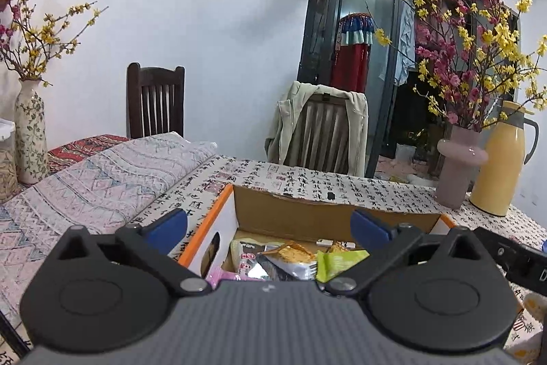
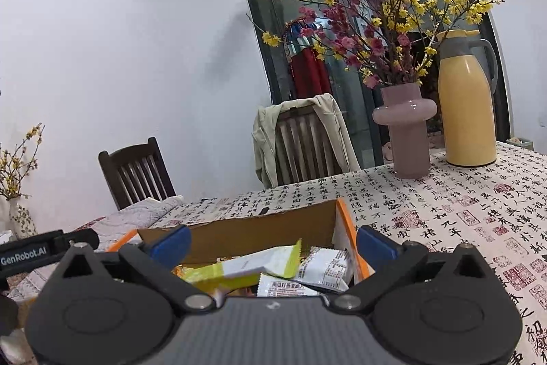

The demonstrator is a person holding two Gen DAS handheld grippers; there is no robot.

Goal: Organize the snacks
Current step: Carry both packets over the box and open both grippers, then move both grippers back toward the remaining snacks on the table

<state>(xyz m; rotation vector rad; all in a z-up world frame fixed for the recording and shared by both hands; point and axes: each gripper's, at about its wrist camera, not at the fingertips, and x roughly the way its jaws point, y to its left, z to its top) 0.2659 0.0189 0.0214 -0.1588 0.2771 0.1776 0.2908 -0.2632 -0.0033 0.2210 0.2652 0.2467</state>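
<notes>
An open cardboard box [image 1: 307,211] with orange and white sides stands on the calligraphy-print tablecloth and holds several snack packets [image 1: 290,259]. My left gripper [image 1: 270,224] is open and empty just above the box's near side. In the right wrist view the same box [image 2: 259,228] holds a green-and-white packet [image 2: 259,265] and white packets [image 2: 324,265]. My right gripper [image 2: 271,243] is open and empty above the box. The left gripper's body [image 2: 44,248] shows at the left edge there.
A pink vase of flowers [image 2: 407,132] and a yellow thermos jug [image 2: 466,105] stand at the table's far right. A folded patterned cloth [image 1: 102,173] lies left of the box. A floral vase [image 1: 30,132] stands far left. Two chairs [image 1: 321,132] stand behind the table.
</notes>
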